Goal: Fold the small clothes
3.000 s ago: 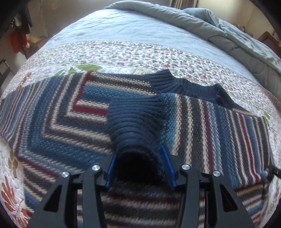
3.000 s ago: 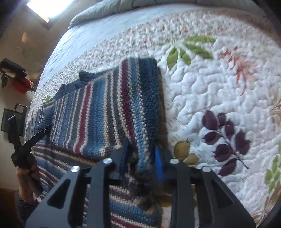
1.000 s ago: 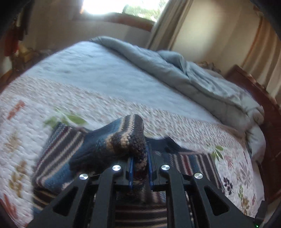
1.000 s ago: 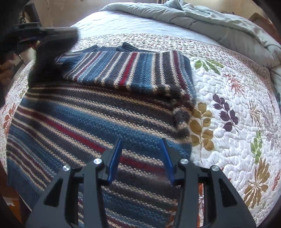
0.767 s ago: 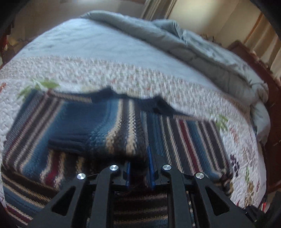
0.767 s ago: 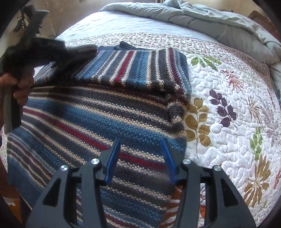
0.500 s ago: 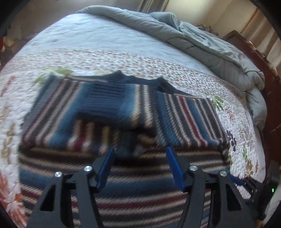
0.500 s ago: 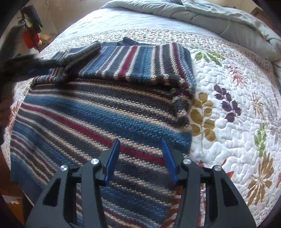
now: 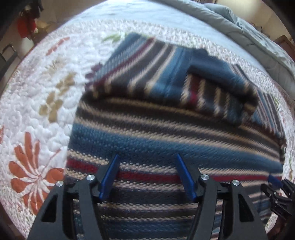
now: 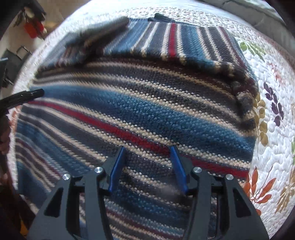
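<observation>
With both sleeves folded in, my left gripper (image 9: 147, 173) and right gripper (image 10: 146, 165) hover spread over the sweater (image 10: 138, 114) on the bed (image 10: 272, 129); next, I'd pinch the hem and fold upward.

Striped knit sweater (image 10: 140, 103) lies flat, sleeves folded inward.

Under my tools: a bed covered by a white quilted bedspread (image 9: 36, 103) stitched with orange, tan, purple and green leaves. Flat on it lies a knitted sweater (image 10: 140, 114) striped in blue, grey, cream and red — both sleeves folded in across the chest, navy ribbed collar (image 9: 206, 52) at the far edge. Beyond the sweater a floral-print band (image 9: 166, 29) crosses the spread, then plain pale-blue sheet (image 9: 140, 9) — a rumpled grey-blue duvet (image 9: 254, 37) is heaped at the far right.
</observation>
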A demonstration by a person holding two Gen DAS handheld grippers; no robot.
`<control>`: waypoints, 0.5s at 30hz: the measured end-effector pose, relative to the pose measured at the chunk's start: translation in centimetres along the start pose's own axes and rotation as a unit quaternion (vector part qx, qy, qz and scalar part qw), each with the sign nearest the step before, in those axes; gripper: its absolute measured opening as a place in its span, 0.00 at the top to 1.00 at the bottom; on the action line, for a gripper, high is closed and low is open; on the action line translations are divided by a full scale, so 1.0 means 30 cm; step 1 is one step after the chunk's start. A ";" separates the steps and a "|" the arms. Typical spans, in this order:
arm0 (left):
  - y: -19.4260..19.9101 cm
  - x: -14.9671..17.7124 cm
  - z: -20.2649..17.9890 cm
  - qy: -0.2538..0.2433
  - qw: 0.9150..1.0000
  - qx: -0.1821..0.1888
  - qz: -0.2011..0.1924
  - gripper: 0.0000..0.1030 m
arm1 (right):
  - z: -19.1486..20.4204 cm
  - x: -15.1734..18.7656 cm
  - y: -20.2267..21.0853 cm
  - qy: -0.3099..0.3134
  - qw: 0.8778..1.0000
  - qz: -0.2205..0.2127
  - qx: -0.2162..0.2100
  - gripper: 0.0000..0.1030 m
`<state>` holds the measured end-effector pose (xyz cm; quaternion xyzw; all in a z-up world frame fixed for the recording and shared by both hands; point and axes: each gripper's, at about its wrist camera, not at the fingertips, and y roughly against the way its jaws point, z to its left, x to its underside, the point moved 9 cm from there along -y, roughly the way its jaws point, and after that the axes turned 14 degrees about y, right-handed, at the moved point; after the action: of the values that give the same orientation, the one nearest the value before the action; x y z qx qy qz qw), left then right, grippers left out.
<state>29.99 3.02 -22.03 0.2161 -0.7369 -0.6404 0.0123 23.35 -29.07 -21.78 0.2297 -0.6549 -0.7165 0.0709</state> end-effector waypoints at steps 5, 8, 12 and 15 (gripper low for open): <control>0.008 -0.009 0.016 0.002 0.999 0.043 0.001 0.34 | 0.046 -0.099 0.083 0.005 1.000 -0.008 0.017 0.51; 0.063 -0.073 0.044 0.027 0.998 0.047 -0.012 0.32 | 0.140 -0.257 0.163 0.030 0.998 -0.045 0.013 0.51; 0.150 -0.179 0.112 0.021 0.996 -0.002 -0.086 0.16 | 0.271 -0.468 0.161 0.040 0.997 -0.065 -0.029 0.50; 0.145 -0.236 0.171 0.034 0.995 -0.015 -0.095 0.16 | 0.341 -0.618 0.095 0.030 0.996 -0.070 -0.035 0.50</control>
<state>33.57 10.57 -16.98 0.3066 -0.7024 -0.6421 -0.0197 34.86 -12.70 -14.26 0.2934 -0.6091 -0.7352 0.0482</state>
